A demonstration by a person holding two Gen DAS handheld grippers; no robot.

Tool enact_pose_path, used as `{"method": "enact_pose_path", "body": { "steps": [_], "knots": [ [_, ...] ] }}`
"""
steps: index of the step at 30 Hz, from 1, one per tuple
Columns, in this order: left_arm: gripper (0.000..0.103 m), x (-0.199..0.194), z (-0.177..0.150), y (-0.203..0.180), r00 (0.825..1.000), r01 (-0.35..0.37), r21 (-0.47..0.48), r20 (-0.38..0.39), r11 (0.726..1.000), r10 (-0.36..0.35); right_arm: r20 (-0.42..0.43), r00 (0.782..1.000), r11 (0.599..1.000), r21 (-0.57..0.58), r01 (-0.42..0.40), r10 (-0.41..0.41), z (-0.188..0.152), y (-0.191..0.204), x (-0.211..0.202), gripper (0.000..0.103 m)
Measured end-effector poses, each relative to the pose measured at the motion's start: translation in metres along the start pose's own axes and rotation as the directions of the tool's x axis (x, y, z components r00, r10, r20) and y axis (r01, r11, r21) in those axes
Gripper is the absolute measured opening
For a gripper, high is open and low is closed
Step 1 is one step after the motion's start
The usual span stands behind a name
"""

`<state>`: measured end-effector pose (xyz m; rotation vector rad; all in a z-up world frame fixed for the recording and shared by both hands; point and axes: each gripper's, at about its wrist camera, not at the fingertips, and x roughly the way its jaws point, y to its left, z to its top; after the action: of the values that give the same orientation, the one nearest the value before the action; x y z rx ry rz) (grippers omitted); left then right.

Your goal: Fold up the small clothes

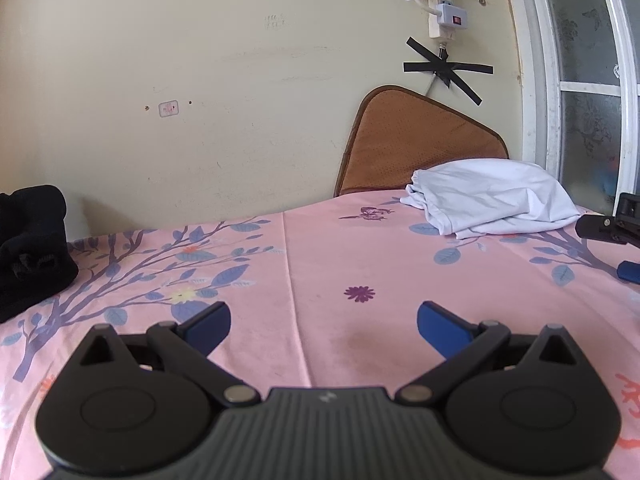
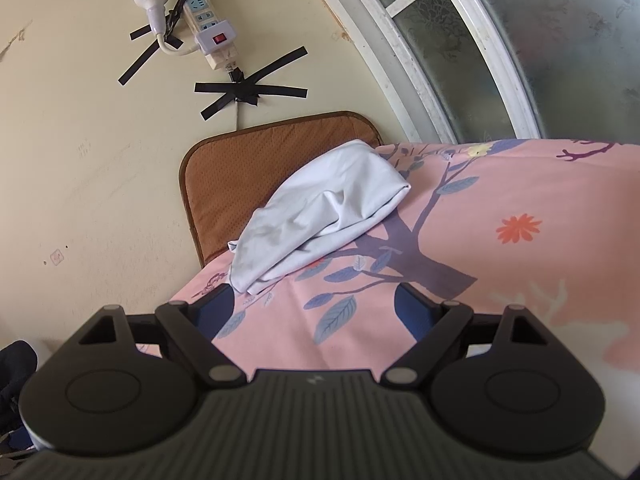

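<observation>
A pink floral bedsheet (image 1: 320, 264) covers the bed. A brown perforated cushion (image 1: 416, 140) leans on the wall behind a crumpled white cloth garment (image 1: 492, 204) lying on the sheet's far right. A black fabric bundle (image 1: 32, 248) sits far left. The left hand-held gripper (image 1: 324, 324) and right hand-held gripper (image 2: 314, 314) hover with jaws spread, empty.

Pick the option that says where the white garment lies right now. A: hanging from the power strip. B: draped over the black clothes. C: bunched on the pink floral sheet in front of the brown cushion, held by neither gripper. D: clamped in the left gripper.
C: the white garment sits bunched on the pink floral sheet before the brown cushion, and both the left gripper and right gripper are open and empty.
</observation>
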<state>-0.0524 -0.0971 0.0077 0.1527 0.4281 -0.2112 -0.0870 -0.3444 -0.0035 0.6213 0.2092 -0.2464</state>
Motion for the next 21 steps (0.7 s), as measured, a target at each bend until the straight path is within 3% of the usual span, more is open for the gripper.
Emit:
{"method": "enact_pose_path", "body": {
  "steps": [21],
  "knots": [
    [0.103,-0.0013,-0.0002,-0.0022,1.0,0.004,0.005,0.008,1.0,-0.004,0.0,1.0,1.0,0.0,-0.001,0.001,0.0003,0.0001,-0.0006,0.089]
  ]
}}
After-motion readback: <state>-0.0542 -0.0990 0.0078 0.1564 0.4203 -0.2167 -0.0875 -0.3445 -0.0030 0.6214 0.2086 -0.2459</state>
